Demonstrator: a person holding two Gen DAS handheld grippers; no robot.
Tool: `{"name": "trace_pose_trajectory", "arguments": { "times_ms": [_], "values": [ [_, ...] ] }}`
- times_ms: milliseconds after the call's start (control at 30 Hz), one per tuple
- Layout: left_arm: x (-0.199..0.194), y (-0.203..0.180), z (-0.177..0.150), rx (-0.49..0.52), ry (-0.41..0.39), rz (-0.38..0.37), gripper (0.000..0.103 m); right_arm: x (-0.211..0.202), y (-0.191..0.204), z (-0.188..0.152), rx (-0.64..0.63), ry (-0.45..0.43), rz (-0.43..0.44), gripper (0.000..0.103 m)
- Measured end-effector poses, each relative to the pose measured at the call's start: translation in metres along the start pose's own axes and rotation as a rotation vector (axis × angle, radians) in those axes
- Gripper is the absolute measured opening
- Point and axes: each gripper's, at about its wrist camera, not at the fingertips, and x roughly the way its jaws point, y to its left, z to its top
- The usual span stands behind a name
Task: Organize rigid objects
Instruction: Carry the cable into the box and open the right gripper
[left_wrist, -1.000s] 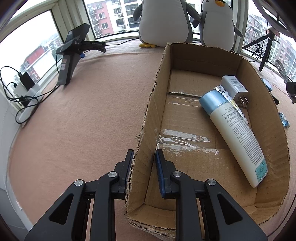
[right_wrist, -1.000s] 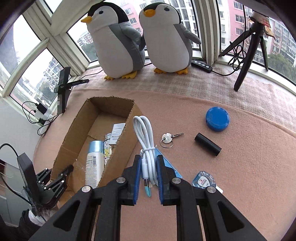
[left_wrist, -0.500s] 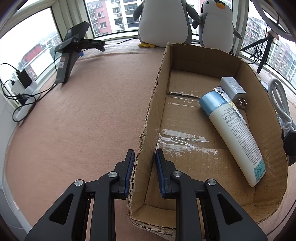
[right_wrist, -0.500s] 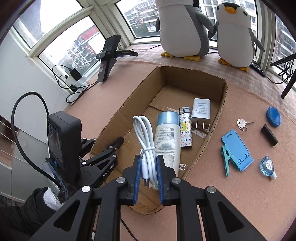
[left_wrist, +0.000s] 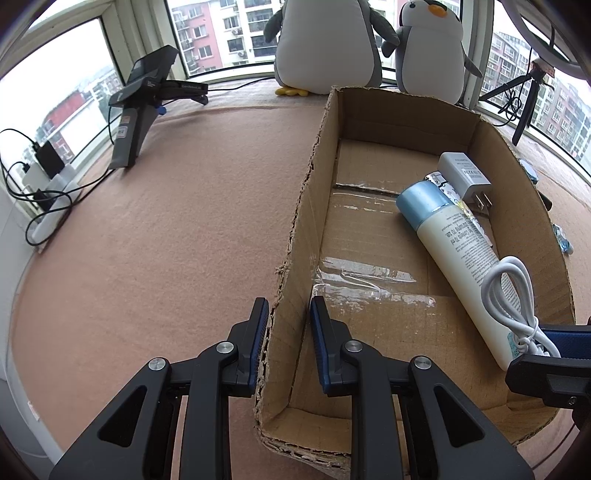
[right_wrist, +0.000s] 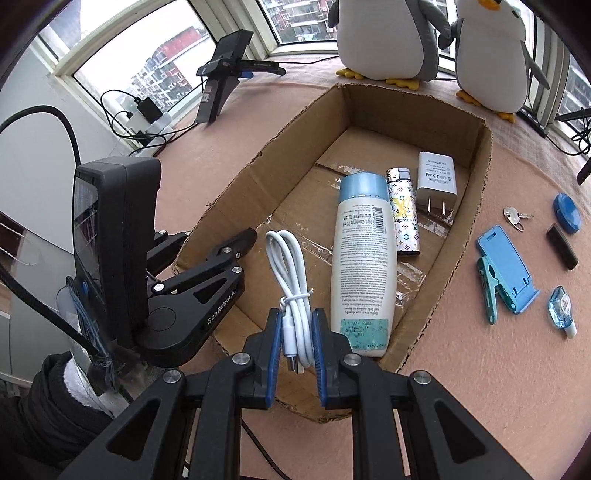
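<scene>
An open cardboard box lies on the pink cloth. Inside it are a white bottle with a blue cap, a patterned lighter and a white charger plug. My left gripper is shut on the box's left wall near its front corner. My right gripper is shut on a coiled white cable, which hangs over the near end of the box beside the bottle.
Right of the box lie a blue phone stand, a teal clip, a key, a blue round lid, a black cylinder and a small tape dispenser. Two plush penguins and a black stand line the window side.
My right gripper has carried the white cable leftwards from the cloth beside the box to above the box's near end and lowered slightly. The left gripper has kept its hold on the wall.
</scene>
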Motion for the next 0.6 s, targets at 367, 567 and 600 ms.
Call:
{"name": "trace_pose_trajectory", "arguments": {
  "times_ms": [367, 567, 600],
  "values": [
    [0.0, 0.0, 0.001, 0.001, -0.001, 0.003, 0.02, -0.01, 0.006, -0.003, -0.035, -0.028, -0.01, 0.04],
    [0.0, 0.0, 0.001, 0.002, -0.003, 0.005, 0.02, -0.015, 0.004, -0.004, -0.029, -0.039, -0.013, 0.04],
    [0.0, 0.001, 0.001, 0.003, -0.003, 0.005, 0.02, -0.016, 0.003, -0.004, -0.026, -0.043, -0.012, 0.04]
  ]
}}
